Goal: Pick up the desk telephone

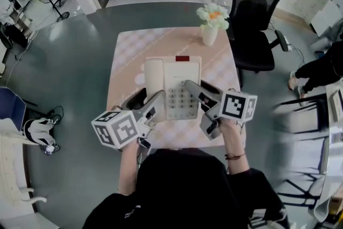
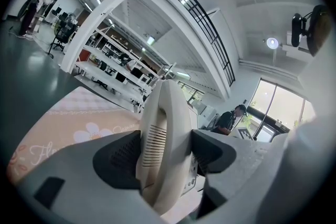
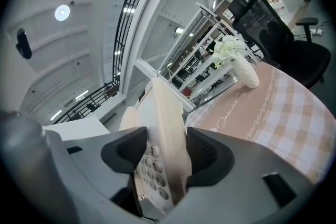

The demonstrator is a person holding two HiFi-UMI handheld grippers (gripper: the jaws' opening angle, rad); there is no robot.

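Note:
A cream desk telephone (image 1: 174,86) with a red strip and a grey keypad is over the small square table (image 1: 128,51). My left gripper (image 1: 147,98) is shut on its left side, where the handset (image 2: 165,144) stands between the jaws. My right gripper (image 1: 206,93) is shut on the telephone's right edge (image 3: 163,128), beside the keypad. In both gripper views the telephone fills the gap between the pads, in the left gripper (image 2: 165,153) and in the right gripper (image 3: 167,157). Whether its base still touches the table I cannot tell.
A white vase of flowers (image 1: 210,24) stands at the table's far right corner, also seen as the vase (image 3: 244,68) in the right gripper view. A black office chair (image 1: 257,24) is right of the table. White shelving runs along the back. A person's leg shows at the far right.

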